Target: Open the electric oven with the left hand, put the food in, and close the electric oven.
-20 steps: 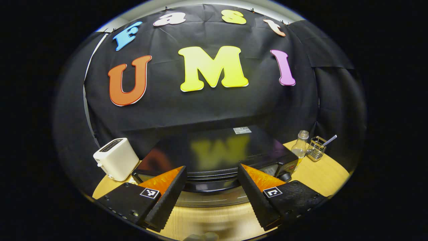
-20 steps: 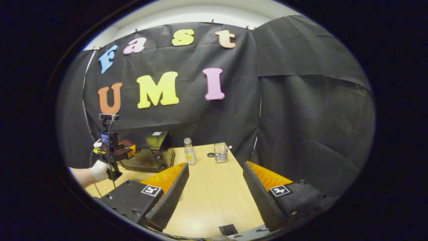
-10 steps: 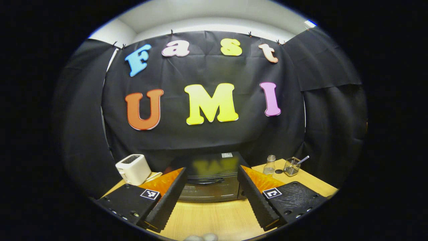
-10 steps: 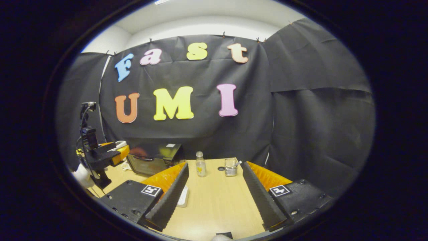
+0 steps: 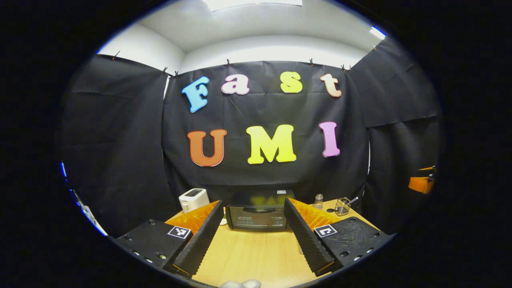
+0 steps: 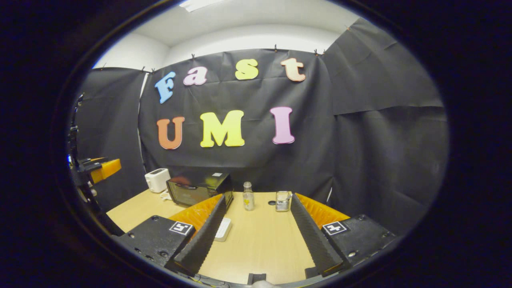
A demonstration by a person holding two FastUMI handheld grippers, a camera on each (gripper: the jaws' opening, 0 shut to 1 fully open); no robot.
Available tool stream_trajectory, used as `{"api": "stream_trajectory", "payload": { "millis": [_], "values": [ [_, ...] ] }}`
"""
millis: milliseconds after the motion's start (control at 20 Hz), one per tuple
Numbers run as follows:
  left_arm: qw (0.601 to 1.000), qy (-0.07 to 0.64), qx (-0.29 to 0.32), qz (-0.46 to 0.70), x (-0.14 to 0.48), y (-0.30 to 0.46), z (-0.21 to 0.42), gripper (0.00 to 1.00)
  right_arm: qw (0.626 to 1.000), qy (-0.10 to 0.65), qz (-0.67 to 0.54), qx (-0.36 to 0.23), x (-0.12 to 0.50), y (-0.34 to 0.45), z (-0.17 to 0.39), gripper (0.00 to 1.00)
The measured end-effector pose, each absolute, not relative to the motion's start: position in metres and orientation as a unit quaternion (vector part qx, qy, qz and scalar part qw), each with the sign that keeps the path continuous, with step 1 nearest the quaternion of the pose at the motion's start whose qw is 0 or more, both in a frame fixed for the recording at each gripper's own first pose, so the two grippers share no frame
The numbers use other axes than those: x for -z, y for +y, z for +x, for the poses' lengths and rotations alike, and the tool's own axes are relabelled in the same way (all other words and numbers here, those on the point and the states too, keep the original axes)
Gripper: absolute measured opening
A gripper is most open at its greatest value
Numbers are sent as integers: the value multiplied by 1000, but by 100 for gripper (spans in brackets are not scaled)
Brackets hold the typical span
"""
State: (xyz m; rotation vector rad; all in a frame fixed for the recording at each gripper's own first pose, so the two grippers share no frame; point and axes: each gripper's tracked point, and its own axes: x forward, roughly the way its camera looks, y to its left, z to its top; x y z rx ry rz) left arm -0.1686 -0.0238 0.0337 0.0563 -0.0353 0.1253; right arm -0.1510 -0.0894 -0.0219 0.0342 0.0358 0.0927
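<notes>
Both grippers are empty as I look down the bench. Left gripper has its fingers spread wide apart with nothing between them, hanging above the wooden bench and well back from the electric oven. That oven sits at the far edge against the black cloth wall, dead ahead between my left fingers, its door shut and the handle across the top of the door. A white toaster stands just to its left; to its right a small glass bottle and a wire basket with a utensil poking out.

Right gripper is open just as wide, also holding nothing, over the bench. From the right gripper view the oven lies to the left, the bottle and basket ahead, and a small pale flat object lies on the bench just beside my left finger. What it is, I cannot tell.
</notes>
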Motion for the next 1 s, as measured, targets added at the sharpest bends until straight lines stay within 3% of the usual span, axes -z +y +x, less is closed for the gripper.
{"api": "stream_trajectory", "payload": {
  "millis": [350, 500, 550, 600, 800, 850, 1000],
  "values": [
    [995, 2, -87, 38, -27, -12, -232, 96, 996, 30, 59, -60, 39, -79, -171, 100],
    [996, 14, -78, 35, -28, -14, -236, 96, 997, 31, 56, -43, 36, -78, -181, 100],
    [996, 10, -75, 38, -33, -12, -238, 96, 998, 20, 52, -43, 31, -76, -188, 96],
    [997, -5, -71, 41, -41, -12, -239, 96, 998, 9, 52, -40, 22, -74, -190, 100],
    [998, -16, -45, 32, -54, -9, -239, 96, 998, 4, 54, -37, 15, -62, -200, 100],
    [998, -17, -45, 36, -55, -7, -239, 96, 998, 3, 51, -35, 13, -61, -202, 96],
    [999, -17, -35, 36, -56, -7, -233, 96, 999, -8, 45, -24, 8, -63, -209, 100]
  ]
}}
